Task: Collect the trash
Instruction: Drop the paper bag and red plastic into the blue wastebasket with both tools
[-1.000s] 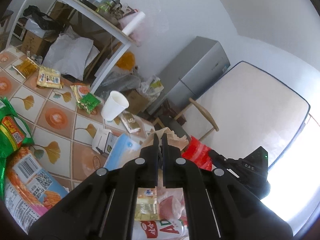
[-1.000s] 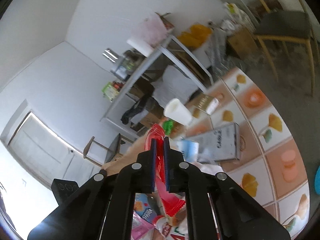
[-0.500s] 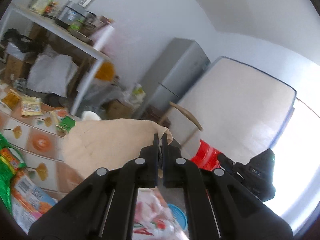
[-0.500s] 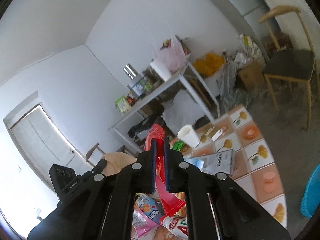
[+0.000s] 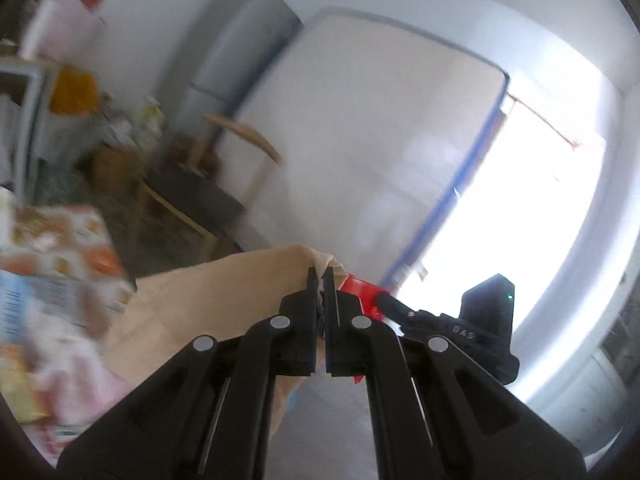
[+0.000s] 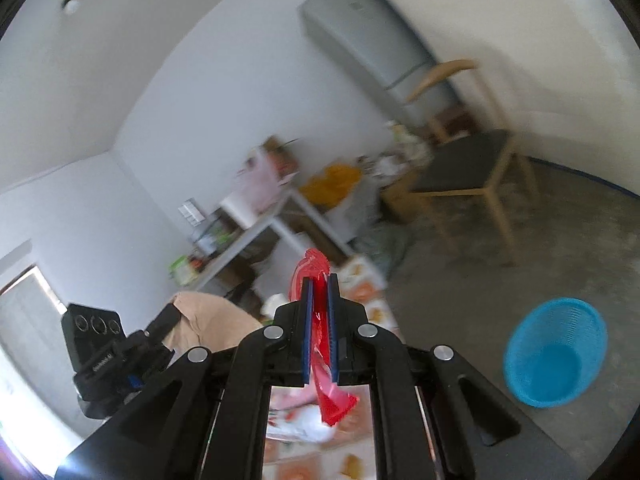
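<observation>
1. Above the littered table [image 5: 60, 236], the left tongs [image 5: 319, 276] are clamped on the top edge of a brown paper bag [image 5: 208, 300], which hangs below them, likely so its mouth stays reachable.
2. The right tongs [image 6: 319, 280] are pinched on a red wrapper [image 6: 326, 384], lifted clear of the table.
3. A blue basket [image 6: 554, 346] stands on the floor, well apart; whether the wrapper is meant for bag or basket, I cannot tell.
</observation>
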